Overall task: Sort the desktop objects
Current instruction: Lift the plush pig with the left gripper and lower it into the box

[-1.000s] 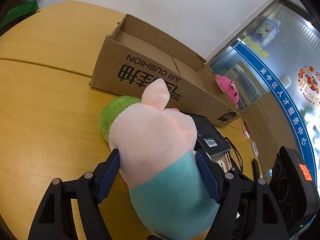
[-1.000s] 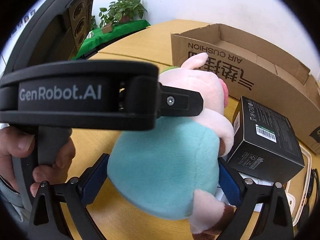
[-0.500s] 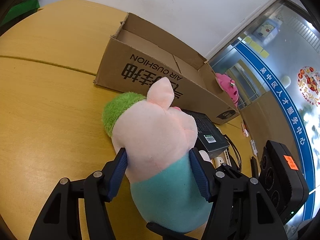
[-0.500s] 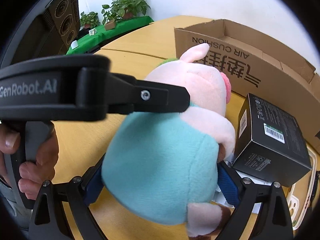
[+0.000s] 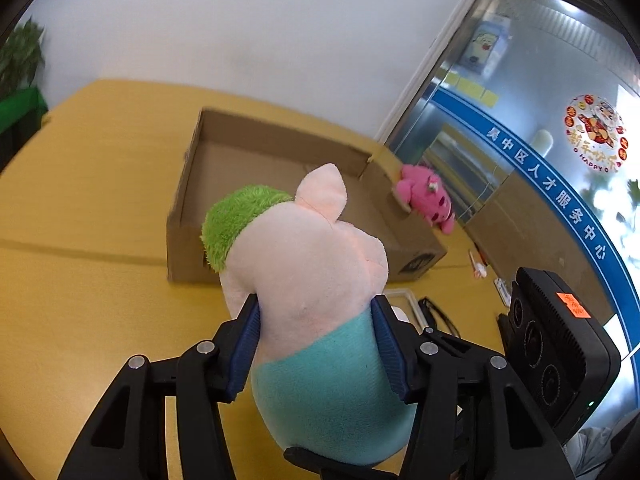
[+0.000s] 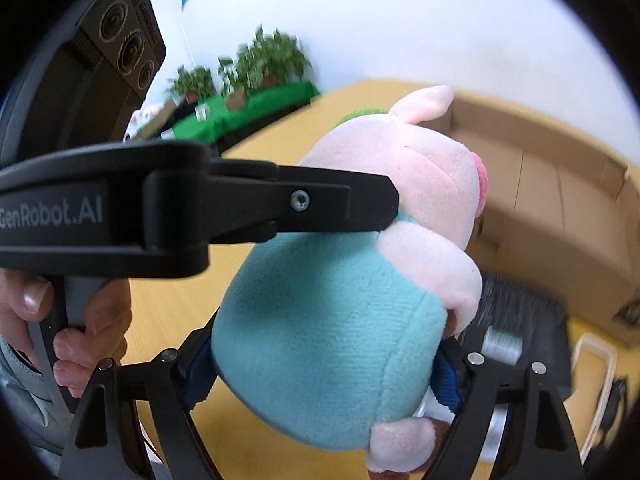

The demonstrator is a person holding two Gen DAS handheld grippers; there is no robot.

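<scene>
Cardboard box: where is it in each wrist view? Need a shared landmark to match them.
Left wrist: cardboard box sits centre frame on the table, open top toward the camera, behind the pig plush.
Right wrist: cardboard box is at the right edge, blurred, behind the pig plush.
Shared landmark: the plush's upright pink ear, which overlaps the box in both views.

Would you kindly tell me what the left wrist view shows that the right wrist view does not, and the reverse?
Only the left wrist view shows the pink plush toy at the cardboard box's far corner. Only the right wrist view shows potted plants and the person's hand. Both show the pig plush squeezed by closing hand-held grippers, the cardboard box and the wooden table.
</scene>
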